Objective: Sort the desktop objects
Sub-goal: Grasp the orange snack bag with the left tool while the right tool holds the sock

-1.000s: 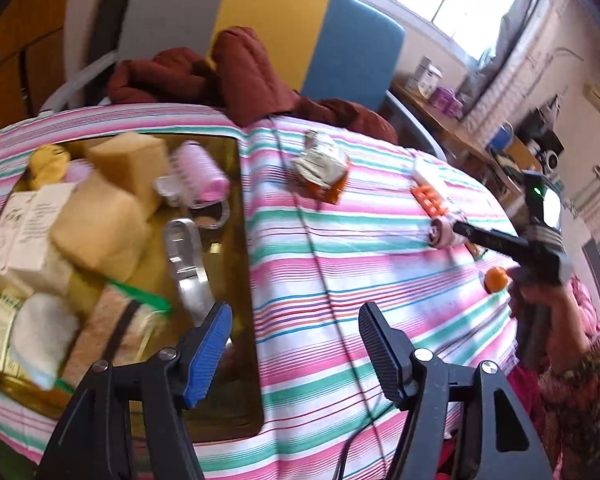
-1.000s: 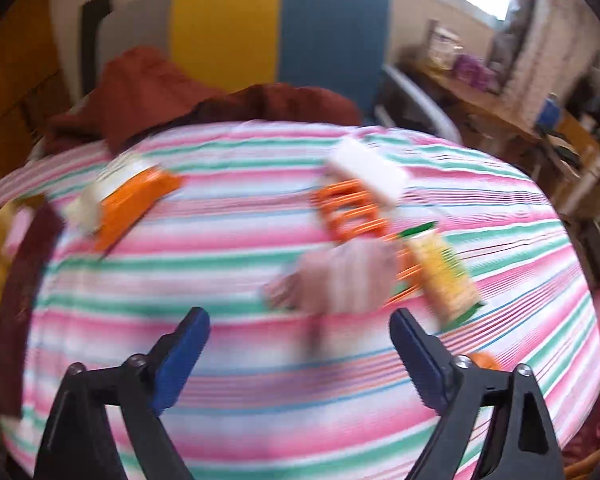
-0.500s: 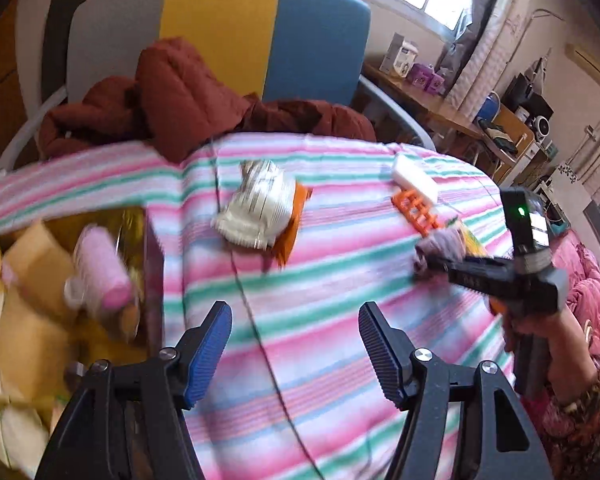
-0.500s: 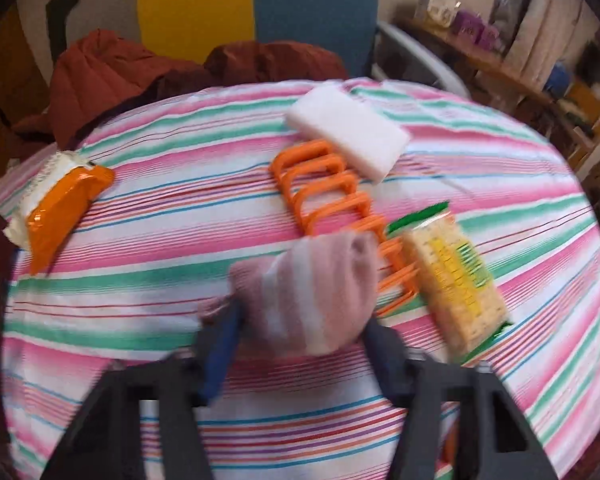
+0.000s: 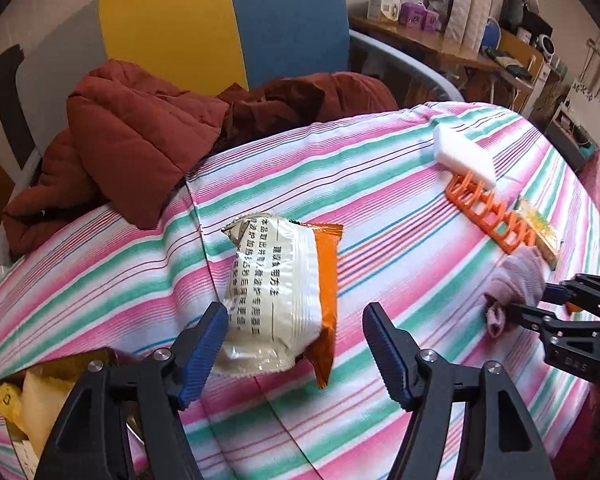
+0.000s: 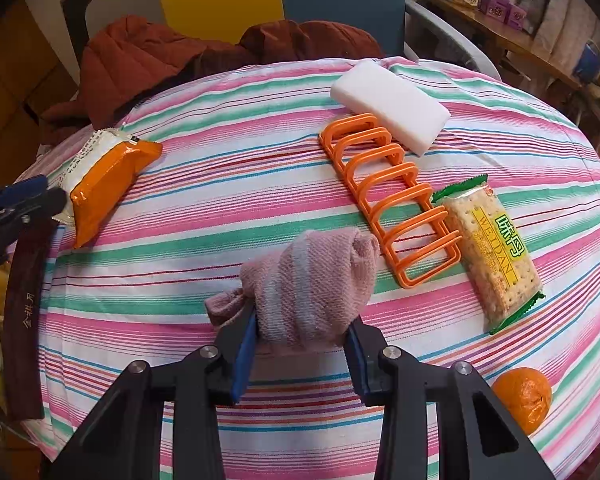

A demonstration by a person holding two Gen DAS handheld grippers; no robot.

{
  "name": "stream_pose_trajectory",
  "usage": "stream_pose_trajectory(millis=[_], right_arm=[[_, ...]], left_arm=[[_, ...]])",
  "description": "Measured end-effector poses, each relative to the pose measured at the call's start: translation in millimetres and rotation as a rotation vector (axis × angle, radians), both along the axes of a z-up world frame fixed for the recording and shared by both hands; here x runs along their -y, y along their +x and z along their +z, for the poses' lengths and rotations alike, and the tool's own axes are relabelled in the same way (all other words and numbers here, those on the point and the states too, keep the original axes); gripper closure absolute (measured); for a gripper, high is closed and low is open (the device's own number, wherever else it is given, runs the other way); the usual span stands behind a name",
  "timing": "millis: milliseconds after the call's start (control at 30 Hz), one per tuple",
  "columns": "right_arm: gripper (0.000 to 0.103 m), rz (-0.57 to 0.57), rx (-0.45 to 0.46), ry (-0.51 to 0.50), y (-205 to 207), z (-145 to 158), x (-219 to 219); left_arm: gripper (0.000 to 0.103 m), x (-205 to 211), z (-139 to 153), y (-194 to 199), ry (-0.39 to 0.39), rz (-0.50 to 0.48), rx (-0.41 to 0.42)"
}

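My right gripper (image 6: 300,352) is shut on a rolled pink sock (image 6: 312,284) lying on the striped tablecloth; the sock also shows in the left wrist view (image 5: 518,280), with the right gripper (image 5: 540,304) on it. My left gripper (image 5: 296,340) is open, its jaws on either side of the near end of a white and orange snack packet (image 5: 284,292), which also shows in the right wrist view (image 6: 104,180). An orange rack (image 6: 396,200), a white sponge block (image 6: 388,104) and a cracker pack (image 6: 488,248) lie beyond the sock.
A tangerine (image 6: 522,398) sits at the near right table edge. A box of sorted items (image 5: 28,396) is at the left, with a dark brown strip (image 6: 24,312) along it. A red-brown jacket (image 5: 132,140) lies on the chair behind the table.
My left gripper has swung right, away from the box, and closed in on the snack packet. My right gripper has shut on the pink sock.
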State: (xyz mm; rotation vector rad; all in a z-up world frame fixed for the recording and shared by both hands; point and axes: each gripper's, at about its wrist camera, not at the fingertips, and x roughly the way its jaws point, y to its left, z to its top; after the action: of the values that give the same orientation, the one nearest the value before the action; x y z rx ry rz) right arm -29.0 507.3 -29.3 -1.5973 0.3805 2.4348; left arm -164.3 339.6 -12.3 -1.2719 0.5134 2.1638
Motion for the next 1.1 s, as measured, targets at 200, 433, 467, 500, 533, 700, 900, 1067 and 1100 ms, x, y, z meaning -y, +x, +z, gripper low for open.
stream_pose_trajectory(millis=[200,433,467,500,533,700,900,1067,1100], right_arm=[[0.063,0.004,-0.006,-0.015,-3.8,0.9,-0.1],[0.063,0.054,-0.034,-0.051,-7.1,3.8,11.0],[0.063,0.060,-0.038,-0.055,-7.6,4.3,12.3],[0.063,0.065,-0.042,-0.054,-7.7,4.8,13.3],[0.063,0.071,-0.045,-0.052,-8.0,5.2,14.6],[0.063,0.075,-0.045,-0.060,-7.5,2.9,15.7],[0.063,0.082,-0.045,-0.067,-7.2,0.6,17.0],[0.063,0.091,-0.039,-0.060,-5.8,-1.8,20.9],[0.063,0.090,-0.040,-0.056,-4.9,-1.8,21.6]], left_arm=[[0.031,-11.9,-15.2,-11.6,-0.062,-0.012,-0.023],[0.036,-8.7,-37.5,-23.3,-0.074,0.025,0.029],[0.038,-4.5,-40.7,-25.0,-0.051,0.038,0.062],[0.038,-0.7,-41.8,-25.8,-0.025,0.047,0.087],[0.039,3.5,-41.4,-25.5,0.003,0.057,0.101],[0.040,12.0,-39.8,-8.1,0.036,0.075,0.101],[0.041,23.9,-39.2,26.4,0.073,0.083,0.100],[0.041,36.3,-40.0,57.5,0.114,0.085,0.108],[0.041,36.8,-40.7,62.5,0.123,0.086,0.110]])
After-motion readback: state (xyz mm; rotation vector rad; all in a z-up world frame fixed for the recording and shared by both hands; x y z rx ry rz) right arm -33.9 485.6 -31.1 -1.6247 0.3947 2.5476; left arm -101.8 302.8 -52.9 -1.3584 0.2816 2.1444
